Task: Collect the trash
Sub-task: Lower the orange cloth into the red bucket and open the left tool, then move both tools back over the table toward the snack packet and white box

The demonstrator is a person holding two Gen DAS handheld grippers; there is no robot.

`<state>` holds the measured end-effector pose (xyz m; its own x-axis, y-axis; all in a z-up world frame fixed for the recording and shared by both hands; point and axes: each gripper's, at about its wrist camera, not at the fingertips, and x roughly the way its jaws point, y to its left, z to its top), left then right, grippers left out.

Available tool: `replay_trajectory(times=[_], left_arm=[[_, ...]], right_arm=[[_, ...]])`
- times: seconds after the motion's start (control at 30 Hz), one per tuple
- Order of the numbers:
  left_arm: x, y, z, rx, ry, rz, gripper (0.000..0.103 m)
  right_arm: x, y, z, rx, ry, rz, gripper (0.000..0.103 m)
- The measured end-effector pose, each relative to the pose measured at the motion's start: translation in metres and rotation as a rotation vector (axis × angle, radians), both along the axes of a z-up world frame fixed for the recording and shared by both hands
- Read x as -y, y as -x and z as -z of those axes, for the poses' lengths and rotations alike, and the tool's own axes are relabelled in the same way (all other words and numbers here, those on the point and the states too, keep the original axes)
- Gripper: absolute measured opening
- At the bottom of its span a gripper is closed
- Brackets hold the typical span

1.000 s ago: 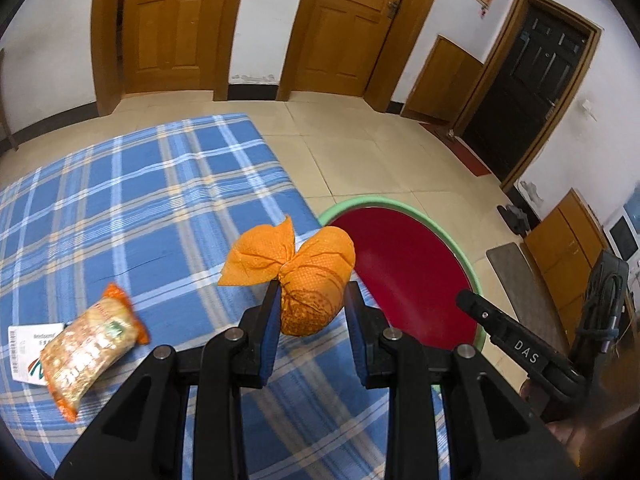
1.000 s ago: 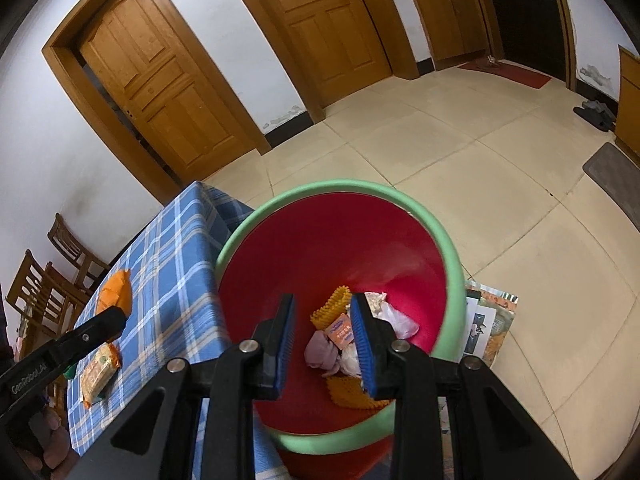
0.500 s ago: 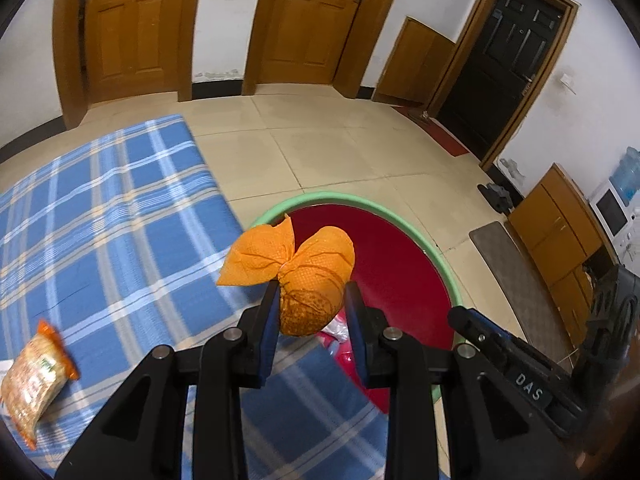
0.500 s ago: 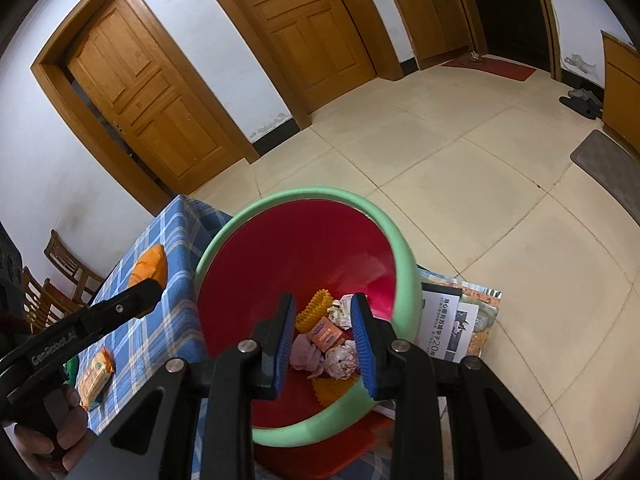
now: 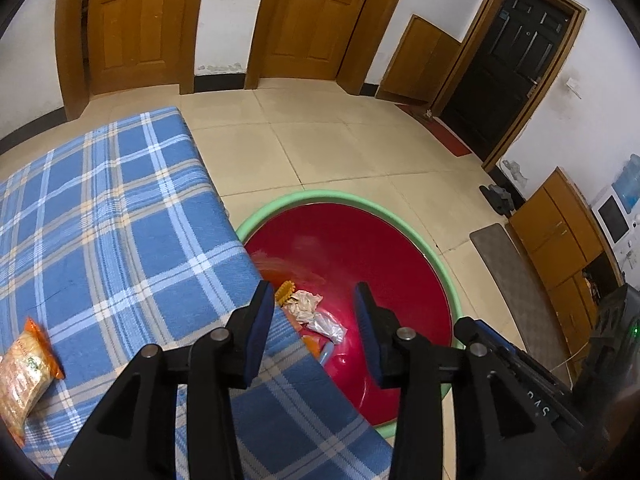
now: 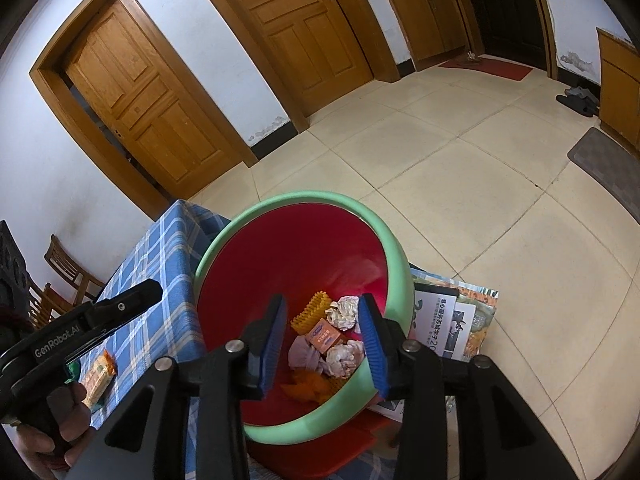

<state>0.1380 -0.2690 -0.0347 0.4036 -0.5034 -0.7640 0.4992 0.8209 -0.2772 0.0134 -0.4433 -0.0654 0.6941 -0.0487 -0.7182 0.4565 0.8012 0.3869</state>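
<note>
A red bin with a green rim point(image 5: 436, 256) stands on the floor beside the blue plaid table point(image 5: 100, 220). It holds crumpled paper, wrappers and an orange mesh bag point(image 6: 308, 386) at the bottom. My left gripper point(image 5: 314, 320) is open and empty, over the table edge and the bin. My right gripper point(image 6: 322, 340) is open and empty above the bin point(image 6: 400, 264). An orange snack packet point(image 5: 22, 372) lies on the table at the left; it also shows in the right wrist view point(image 6: 98, 372).
Printed papers point(image 6: 452, 324) lie on the floor right of the bin. Wooden chairs point(image 6: 60, 276) stand behind the table. Wooden doors, a dark door point(image 5: 508, 60), cabinets point(image 5: 560, 236) and a grey mat point(image 5: 504, 256) line the tiled room.
My left gripper carried the orange mesh bag from the table to over the bin, then opened; the bag now lies in the bin. The right gripper stayed open above the bin.
</note>
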Motion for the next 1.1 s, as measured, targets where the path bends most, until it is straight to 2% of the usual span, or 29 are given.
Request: replay_trajectory(times=[0.47, 1.1], left_arm=[[-0.04, 0.016, -0.015, 0.037, -0.016, -0.078, 0.041], [-0.12, 0.031, -0.029, 0.057, -0.018, -0.227, 0.041]], right_arm=[[-0.029, -0.001, -0.019, -0.002, 0.056, -0.045, 0.06], [-0.088, -0.007, -0.041, 0.017, 0.096, -0.16, 0.066]])
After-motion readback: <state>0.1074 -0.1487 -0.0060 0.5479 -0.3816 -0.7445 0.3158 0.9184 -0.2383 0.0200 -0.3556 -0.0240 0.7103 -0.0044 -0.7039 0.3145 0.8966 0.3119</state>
